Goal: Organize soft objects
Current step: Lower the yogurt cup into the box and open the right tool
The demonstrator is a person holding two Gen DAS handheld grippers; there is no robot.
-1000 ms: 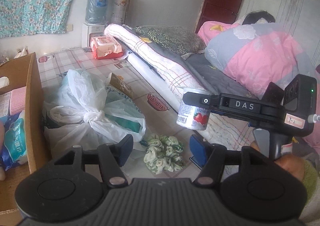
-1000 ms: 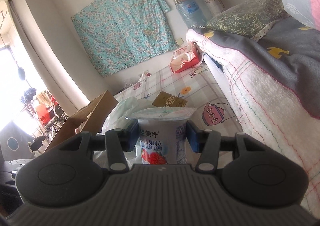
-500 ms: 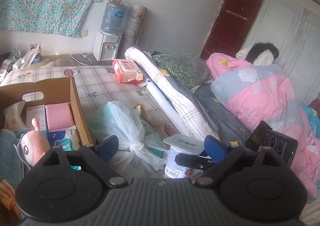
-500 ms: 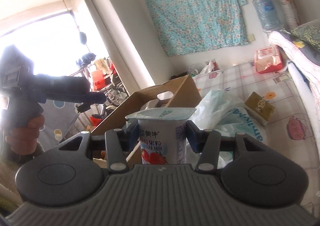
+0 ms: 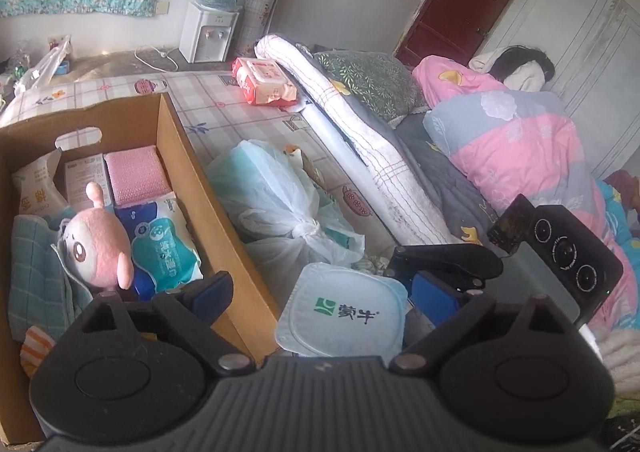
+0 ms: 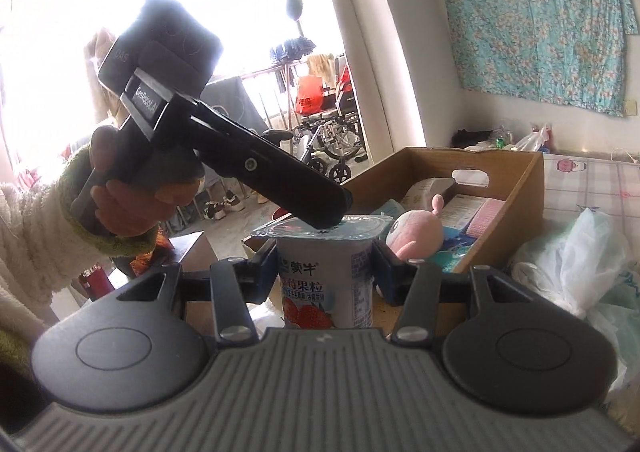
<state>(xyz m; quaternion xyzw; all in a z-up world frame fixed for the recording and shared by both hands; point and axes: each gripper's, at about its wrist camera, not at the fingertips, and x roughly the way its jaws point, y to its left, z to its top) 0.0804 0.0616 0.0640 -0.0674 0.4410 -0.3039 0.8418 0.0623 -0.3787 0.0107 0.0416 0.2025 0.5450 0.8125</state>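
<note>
My right gripper [image 6: 325, 270] is shut on a strawberry yogurt cup [image 6: 326, 280] and holds it upright beside the cardboard box [image 6: 516, 188]. The cup's foil lid [image 5: 342, 316] shows from above in the left wrist view, with the right gripper [image 5: 444, 272] at its right. My left gripper [image 5: 320, 292] is open and empty, hovering over the cup and the box's near wall [image 5: 208, 212]. In the right wrist view the left gripper [image 6: 332, 212] sits just above the lid. The box holds a pink plush toy [image 5: 100, 244], tissue packs [image 5: 168, 244], a pink cloth [image 5: 136, 176] and a teal towel [image 5: 32, 276].
A knotted white plastic bag [image 5: 276, 204] lies right of the box on the checked sheet. A red wet-wipe pack [image 5: 264, 86] lies farther back. A rolled quilt [image 5: 360, 148] and a pink-grey duvet [image 5: 520, 148] fill the right. A water dispenser [image 5: 212, 32] stands by the wall.
My right gripper has carried the yogurt cup from near the quilt toward the box. My left gripper has lifted away from the green scrunchie and now looks down on the cup and the box.
</note>
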